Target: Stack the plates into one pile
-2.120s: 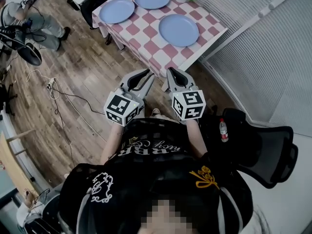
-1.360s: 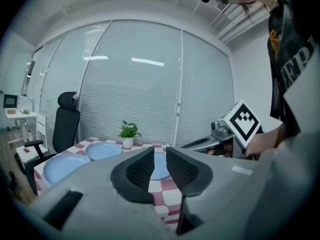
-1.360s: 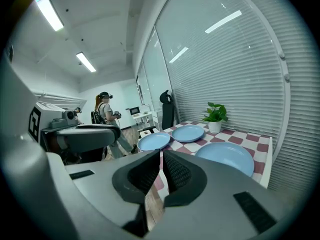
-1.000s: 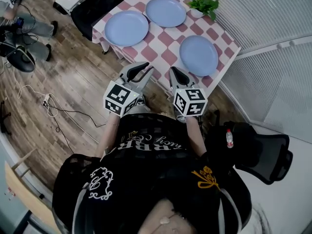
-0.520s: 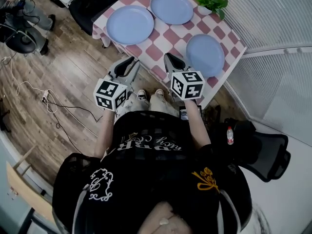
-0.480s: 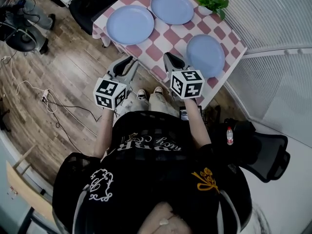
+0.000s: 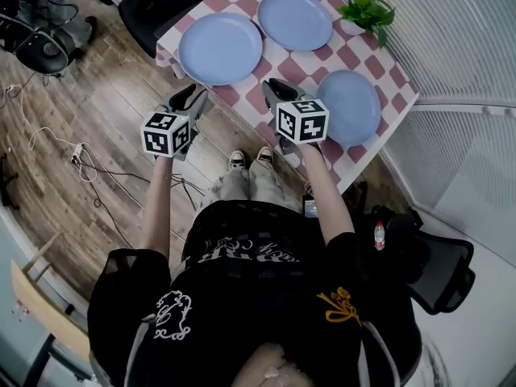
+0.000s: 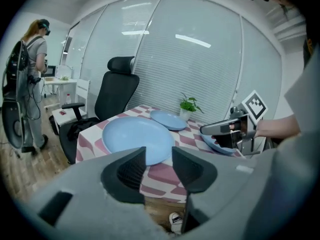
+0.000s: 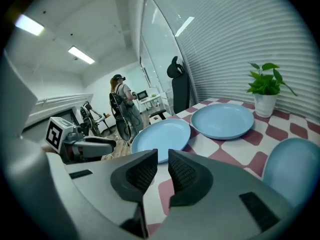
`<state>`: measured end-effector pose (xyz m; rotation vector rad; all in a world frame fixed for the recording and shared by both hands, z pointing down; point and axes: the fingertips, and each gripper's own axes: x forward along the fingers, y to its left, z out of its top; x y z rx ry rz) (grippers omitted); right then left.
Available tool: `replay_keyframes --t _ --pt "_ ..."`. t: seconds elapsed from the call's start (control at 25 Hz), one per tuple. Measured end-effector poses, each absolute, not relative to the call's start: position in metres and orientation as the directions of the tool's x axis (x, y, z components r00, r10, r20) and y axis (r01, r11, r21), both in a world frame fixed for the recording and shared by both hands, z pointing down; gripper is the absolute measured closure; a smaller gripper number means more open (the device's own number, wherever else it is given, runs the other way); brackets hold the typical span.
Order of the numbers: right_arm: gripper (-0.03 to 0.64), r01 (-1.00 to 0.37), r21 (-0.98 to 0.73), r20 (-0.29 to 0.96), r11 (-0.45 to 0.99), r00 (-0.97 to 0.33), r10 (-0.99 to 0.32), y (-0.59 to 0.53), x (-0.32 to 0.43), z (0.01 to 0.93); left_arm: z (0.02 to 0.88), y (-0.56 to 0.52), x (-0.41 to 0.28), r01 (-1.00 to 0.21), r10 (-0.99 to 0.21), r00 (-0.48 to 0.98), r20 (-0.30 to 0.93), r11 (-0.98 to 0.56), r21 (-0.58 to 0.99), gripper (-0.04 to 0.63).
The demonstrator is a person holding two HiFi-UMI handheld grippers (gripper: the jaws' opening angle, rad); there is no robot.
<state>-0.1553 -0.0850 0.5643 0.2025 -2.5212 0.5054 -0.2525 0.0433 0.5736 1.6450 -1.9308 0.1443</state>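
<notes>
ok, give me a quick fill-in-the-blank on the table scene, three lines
1. ___ plates lie apart on the checked tablecloth, none on another.
2. All the plates are one colour: ___.
3. The pot at the tablecloth's corner holds a green ___.

Missing words: three; blue; plant.
</notes>
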Motion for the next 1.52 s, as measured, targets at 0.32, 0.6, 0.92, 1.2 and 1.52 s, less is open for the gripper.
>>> replay_keyframes --t 0.32,0.6,0.92,1.2,1.52 --pt "0.430 -0.352 -0.493 0.605 0.795 -0.796 0.023 -0.109 -0.199 0.629 0.625 0.025 -0.310 -0.867 -0.830 -0.080 0.552 0.331 0.373 0.336" --pt "0.431 -0.441 -0.485 0.651 0.755 -0.759 -0.025 -0.122 -0.220 0.660 0.635 0.021 -0.357 -0.815 -0.816 -0.168 0.553 0.430 0.388 0.331" --pt "0.479 -0.438 -0.507 0.644 0.742 -0.765 -0.012 -0.118 -0.230 0.662 0.664 0.013 -0.365 -0.862 -0.765 -0.115 0.634 0.394 0.319 0.356" --pt "0.495 -0.466 -0.504 0.656 0.728 -0.754 -0.028 -0.109 -0.205 0.646 0.647 0.023 -0.341 -0.878 -0.794 -0.089 0.601 0.348 0.330 0.368" --pt "0.500 -0.479 -0.512 0.631 0.713 -0.773 -0.067 -0.085 -0.138 0.609 0.604 0.041 -0.281 -0.901 -0.848 -0.077 0.525 0.285 0.328 0.368"
